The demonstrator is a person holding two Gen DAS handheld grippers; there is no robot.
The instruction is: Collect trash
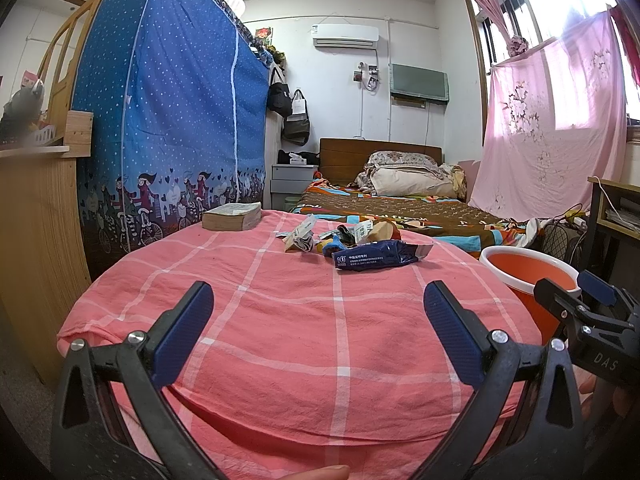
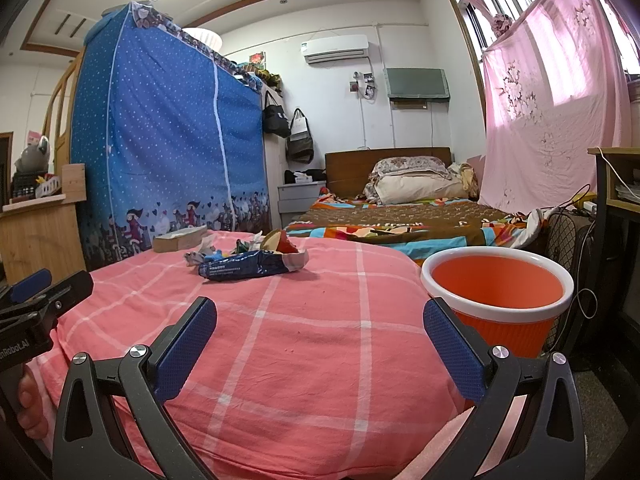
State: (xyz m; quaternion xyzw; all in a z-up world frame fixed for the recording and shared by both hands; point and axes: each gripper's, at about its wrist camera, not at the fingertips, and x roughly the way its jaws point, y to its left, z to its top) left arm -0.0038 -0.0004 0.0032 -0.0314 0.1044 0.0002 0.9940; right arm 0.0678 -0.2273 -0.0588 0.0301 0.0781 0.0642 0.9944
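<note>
A pile of trash lies on the far part of a pink checked cloth (image 1: pixel 280 320) (image 2: pixel 300 340): a dark blue wrapper (image 1: pixel 376 258) (image 2: pixel 248 266) in front, with small crumpled wrappers (image 1: pixel 304 236) (image 2: pixel 276 244) behind it. An orange bin with a white rim (image 1: pixel 532 280) (image 2: pixel 496 292) stands to the right of the cloth. My left gripper (image 1: pixel 318 308) is open and empty over the near cloth. My right gripper (image 2: pixel 320 320) is open and empty, beside the bin; it also shows in the left wrist view (image 1: pixel 576 288).
A thick book (image 1: pixel 232 216) (image 2: pixel 180 238) lies at the cloth's far left. A blue wardrobe cover (image 1: pixel 168 100) stands left, a wooden desk (image 1: pixel 36 220) nearer left. A bed (image 1: pixel 400 200) is behind, a fan and cables (image 2: pixel 568 240) right of the bin.
</note>
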